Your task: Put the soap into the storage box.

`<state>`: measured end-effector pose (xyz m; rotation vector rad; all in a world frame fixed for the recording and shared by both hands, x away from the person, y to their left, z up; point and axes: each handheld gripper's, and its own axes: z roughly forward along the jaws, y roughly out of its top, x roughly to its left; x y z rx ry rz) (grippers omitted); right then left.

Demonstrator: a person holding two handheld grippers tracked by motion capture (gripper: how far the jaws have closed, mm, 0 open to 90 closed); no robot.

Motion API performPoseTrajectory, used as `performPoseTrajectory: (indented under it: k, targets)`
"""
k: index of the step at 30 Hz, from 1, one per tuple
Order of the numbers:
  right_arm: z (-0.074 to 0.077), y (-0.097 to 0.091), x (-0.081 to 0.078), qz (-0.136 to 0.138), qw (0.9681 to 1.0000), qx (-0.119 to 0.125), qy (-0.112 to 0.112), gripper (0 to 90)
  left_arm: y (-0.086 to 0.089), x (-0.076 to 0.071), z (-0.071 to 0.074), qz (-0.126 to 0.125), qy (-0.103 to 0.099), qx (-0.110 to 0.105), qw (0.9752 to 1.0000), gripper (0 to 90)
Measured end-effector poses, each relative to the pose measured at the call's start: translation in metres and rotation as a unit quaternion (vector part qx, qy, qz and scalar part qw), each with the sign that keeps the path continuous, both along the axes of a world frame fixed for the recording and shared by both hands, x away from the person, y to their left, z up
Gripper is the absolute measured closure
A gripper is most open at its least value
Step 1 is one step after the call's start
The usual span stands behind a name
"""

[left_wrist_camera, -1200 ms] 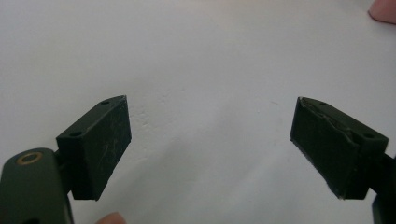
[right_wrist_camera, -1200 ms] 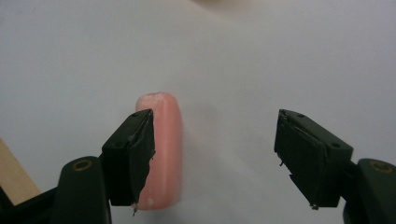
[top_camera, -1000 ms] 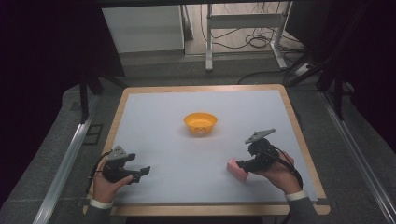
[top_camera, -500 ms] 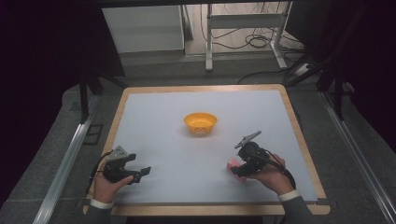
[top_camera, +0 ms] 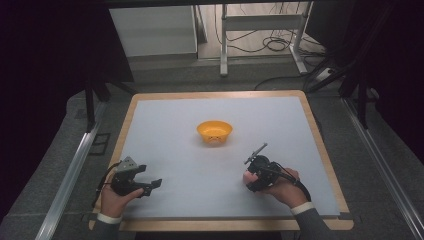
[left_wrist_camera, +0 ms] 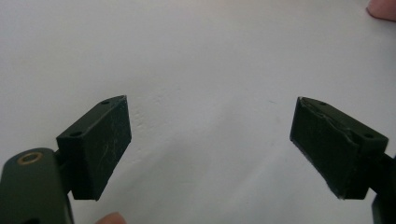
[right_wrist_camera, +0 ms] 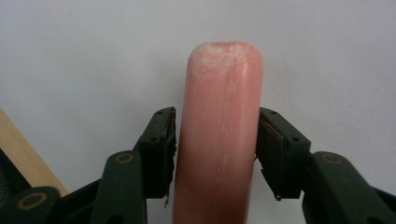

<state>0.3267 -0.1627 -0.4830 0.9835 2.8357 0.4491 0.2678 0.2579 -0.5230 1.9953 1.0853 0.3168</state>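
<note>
- My right gripper (top_camera: 250, 179) has slid toward 9 o'clock since a second ago; my left gripper (top_camera: 150, 184) has stayed put.
- My right hand (top_camera: 280, 187) rests low at 5 o'clock from the orange bowl (top_camera: 214, 132).
- Right fingers (right_wrist_camera: 159, 149) pinch the pink sausage (right_wrist_camera: 219, 135), on the white surface (top_camera: 200, 165), long axis running away between them.
- Left fingers (left_wrist_camera: 100, 144) spread, empty.

pink sausage (right_wrist_camera: 219, 140) base cut off below

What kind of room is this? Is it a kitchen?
Probably a lab or workshop, not a kitchen: a lone white-topped table under a fixed camera, cables on the floor, metal rails alongside.
</note>
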Motion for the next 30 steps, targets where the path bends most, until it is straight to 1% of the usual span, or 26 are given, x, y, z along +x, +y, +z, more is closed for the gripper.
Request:
performPoseTrajectory:
  k: [2, 5, 6, 7, 9, 11, 13, 18, 21, 24, 28, 30]
  targets:
    - [-0.002, 0.0, 0.001, 0.006, 1.0, -0.005, 0.001, 53.8, 0.0, 0.0, 0.0, 0.0, 0.0, 0.0, 1.0, 13.0]
    - [-0.002, 0.001, 0.001, 0.004, 0.9999, -0.009, 0.002, 58.5, 0.0, 0.0, 0.0, 0.0, 0.001, 0.001, 1.0, 13.0]
    - [-0.002, 0.001, 0.001, 0.004, 0.9999, -0.009, 0.002, 58.5, 0.0, 0.0, 0.0, 0.0, 0.001, 0.001, 1.0, 13.0]
    - [-0.001, 0.002, 0.001, 0.006, 0.9999, -0.015, 0.001, 58.7, 0.0, 0.0, 0.0, -0.001, 0.001, 0.001, 1.0, 13.0]
    - [-0.001, 0.004, 0.0, 0.013, 0.9997, -0.022, -0.005, 59.2, 0.0, 0.0, -0.001, -0.001, 0.001, 0.001, 1.0, 13.0]
    - [0.0, 0.005, 0.0, 0.013, 0.9996, -0.023, -0.009, 59.3, 0.0, 0.0, -0.001, 0.0, 0.001, 0.001, 1.0, 13.0]
    - [0.003, 0.004, 0.0, 0.012, 0.9997, -0.017, -0.012, 59.4, 0.0, 0.0, 0.0, -0.001, 0.0, 0.001, 1.0, 13.0]
    - [0.017, 0.0, 0.003, 0.009, 0.9994, 0.0, -0.033, 59.4, 0.0, 0.0, 0.0, 0.0, 0.001, 0.002, 1.0, 13.0]
    - [0.024, -0.004, 0.005, 0.006, 0.9991, 0.01, -0.042, 59.4, 0.0, 0.0, 0.0, 0.0, 0.001, 0.002, 1.0, 13.0]
    - [0.029, -0.005, 0.007, 0.012, 0.9989, 0.016, -0.042, 59.4, 0.0, 0.0, 0.0, 0.0, 0.001, 0.002, 1.0, 13.0]
    - [0.032, -0.008, 0.01, 0.01, 0.9983, 0.027, -0.05, 59.4, 0.0, 0.001, -0.001, -0.001, 0.001, 0.003, 1.0, 13.0]
    - [0.033, -0.009, 0.012, 0.007, 0.9983, 0.032, -0.049, 59.4, 0.0, 0.0, -0.001, 0.0, 0.0, 0.003, 1.0, 13.0]
